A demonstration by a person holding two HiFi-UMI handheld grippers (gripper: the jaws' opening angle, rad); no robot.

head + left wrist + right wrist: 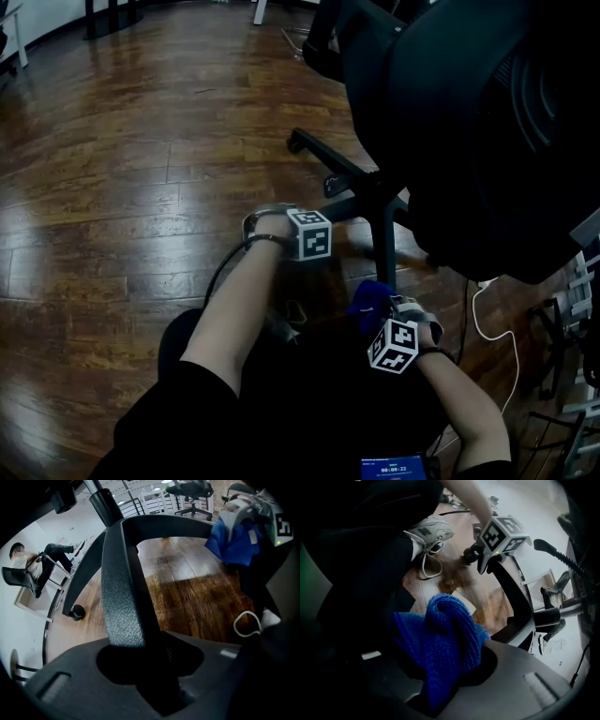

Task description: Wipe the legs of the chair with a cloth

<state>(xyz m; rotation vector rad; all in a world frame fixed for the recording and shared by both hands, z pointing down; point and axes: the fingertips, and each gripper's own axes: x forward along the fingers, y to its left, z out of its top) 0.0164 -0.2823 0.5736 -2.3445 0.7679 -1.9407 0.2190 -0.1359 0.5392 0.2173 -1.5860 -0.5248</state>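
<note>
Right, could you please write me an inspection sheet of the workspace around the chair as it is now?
Surface: glossy dark wooden floor.
Job's things: black office chair; blue cloth, bunched up.
Clutter: a lit screen at the bottom edge of the head view.
Grippers: left gripper, jaws closed on a chair leg; right gripper, jaws closed on the cloth, close to the chair's base.
Cables: white cable looped on the floor by the chair.
Surroundings: another office chair and a seated person further off.
</note>
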